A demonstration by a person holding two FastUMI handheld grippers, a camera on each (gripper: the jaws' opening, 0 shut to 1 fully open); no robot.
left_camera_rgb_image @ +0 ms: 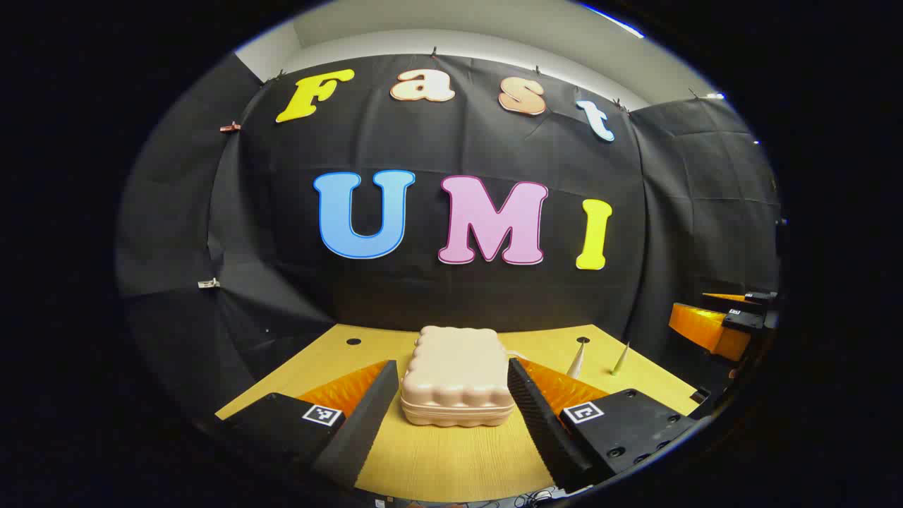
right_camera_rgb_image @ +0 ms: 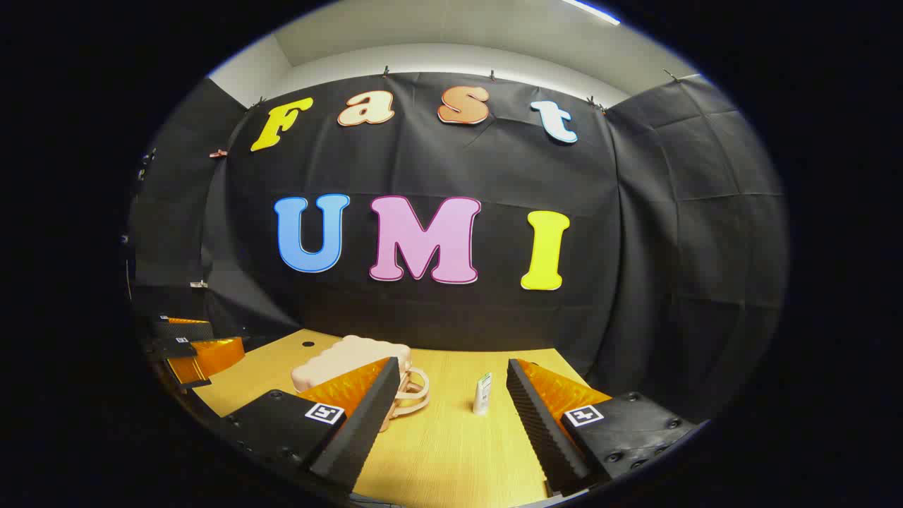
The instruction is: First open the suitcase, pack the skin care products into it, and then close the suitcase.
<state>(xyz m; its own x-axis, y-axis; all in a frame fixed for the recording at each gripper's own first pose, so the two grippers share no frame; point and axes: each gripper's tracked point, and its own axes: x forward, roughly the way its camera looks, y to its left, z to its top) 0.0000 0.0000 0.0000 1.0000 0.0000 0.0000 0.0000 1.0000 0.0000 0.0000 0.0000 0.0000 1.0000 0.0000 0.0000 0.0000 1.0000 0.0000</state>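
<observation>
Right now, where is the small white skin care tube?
In the right gripper view, the small white tube stands upright on the wooden table, right of the closed pink suitcase.

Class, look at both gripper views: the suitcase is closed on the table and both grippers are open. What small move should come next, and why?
Probably ease the left gripper forward to the closed suitcase, which sits framed between its open fingers, so the lid can be lifted. The skin care tube stands upright on the table ahead of the open right gripper; packing it must wait for the lid.
</observation>
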